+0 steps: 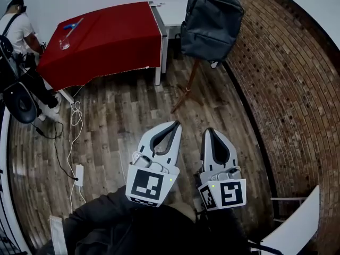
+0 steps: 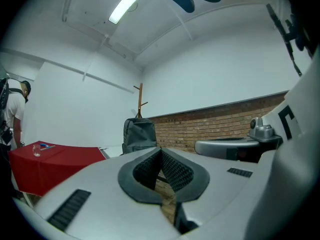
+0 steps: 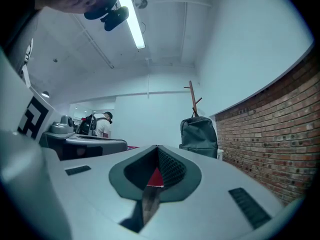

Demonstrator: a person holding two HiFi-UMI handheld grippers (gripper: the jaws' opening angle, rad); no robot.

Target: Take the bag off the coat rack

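From the head view, the dark grey bag (image 1: pixel 211 23) hangs high on the wooden coat rack (image 1: pixel 187 86), its body sagging against the pole. The red table (image 1: pixel 106 36) stands just left of the rack and the brick wall (image 1: pixel 287 78) runs close on the rack's right. The left gripper (image 1: pixel 177 124) and right gripper (image 1: pixel 209 130) sit side by side, well short of the rack's feet, both pinched closed and carrying nothing. In the left gripper view, the ribbed pads meet at the tips with only floor showing behind them. The bag is well beyond, draped below the rack's forked top. In the right gripper view, those jaws are closed and empty too, with the bag hanging off to the right of them, on the rack beside the brick. It looks like soft fabric, partly filled and moderately heavy, so it would slump and swing. I'd take hold at the top loop or a strap near the peg and lift upward to clear the hook.
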